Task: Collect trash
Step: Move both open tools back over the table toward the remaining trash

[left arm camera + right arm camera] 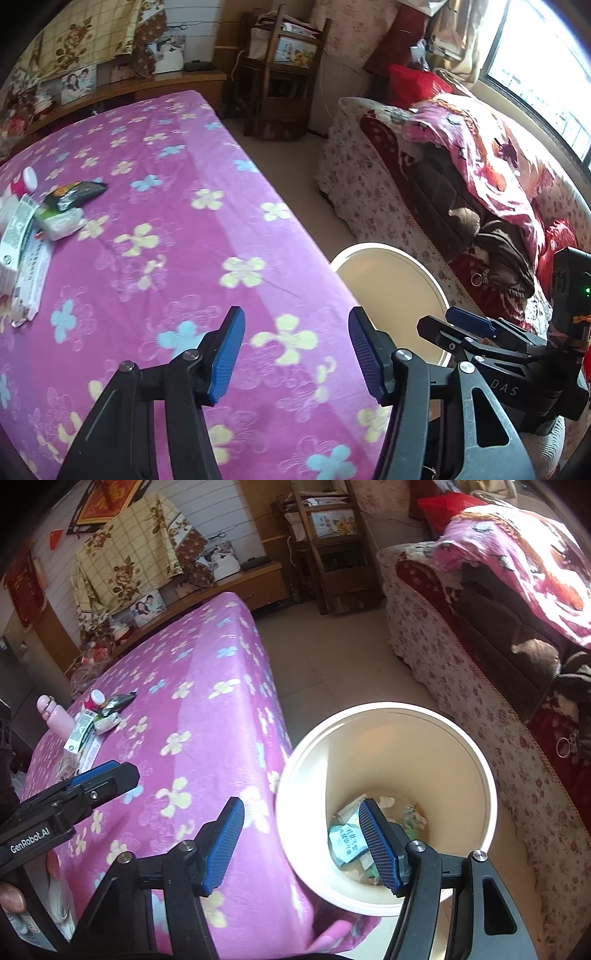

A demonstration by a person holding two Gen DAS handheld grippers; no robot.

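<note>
Above the bin beside the desk, the right hand-held gripper gapes empty; the left hand-held gripper is spread too.

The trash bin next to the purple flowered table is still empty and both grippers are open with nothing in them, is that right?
Not quite: the trash bin already has wrappers at its bottom, as the right wrist view shows. The left gripper and right gripper are indeed open and empty.

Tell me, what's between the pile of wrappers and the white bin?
Only bare purple flowered blanket lies between the wrappers and the white bin. The right wrist view shows it best.
</note>
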